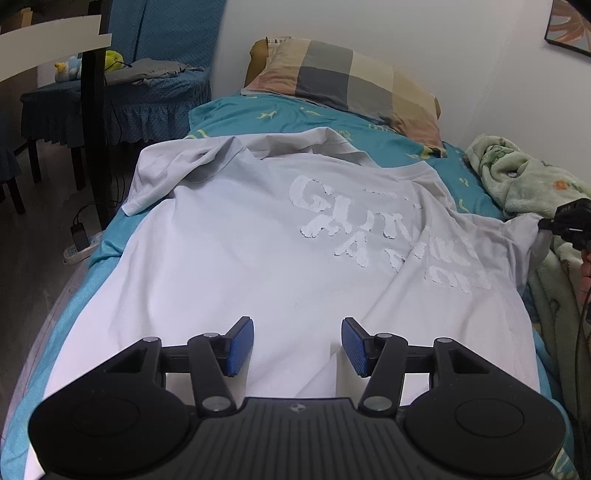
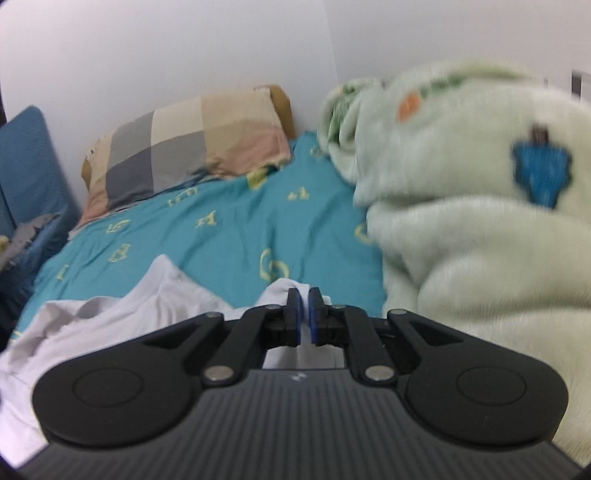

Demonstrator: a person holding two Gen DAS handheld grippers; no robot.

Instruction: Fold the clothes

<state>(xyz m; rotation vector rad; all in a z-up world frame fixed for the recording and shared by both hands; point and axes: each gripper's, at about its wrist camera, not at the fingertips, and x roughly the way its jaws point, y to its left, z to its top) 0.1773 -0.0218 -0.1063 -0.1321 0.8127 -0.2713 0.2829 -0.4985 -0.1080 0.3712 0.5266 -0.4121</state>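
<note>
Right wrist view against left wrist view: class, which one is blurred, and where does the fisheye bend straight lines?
Right wrist view: motion blur smears the green blanket and pillow, while the hand-held gripper, shut on the white T-shirt, stays sharp. Left wrist view: crisp throughout; the white board and picture frame bow near the edges.

Hidden, cut off and blurred parts of the two views

In the right wrist view the green blanket (image 2: 480,236) at the right of the frame is smeared by motion, so its printed figures cannot be read, and the frame edge cuts it. The white T-shirt (image 1: 258,240) runs under the gripper body at the bottom of both frames, so its lower hem is hidden. Its white lettering (image 1: 388,240) is creased and not readable. The picture frame (image 1: 570,29) at the upper right of the left wrist view is cut by the edge.
</note>
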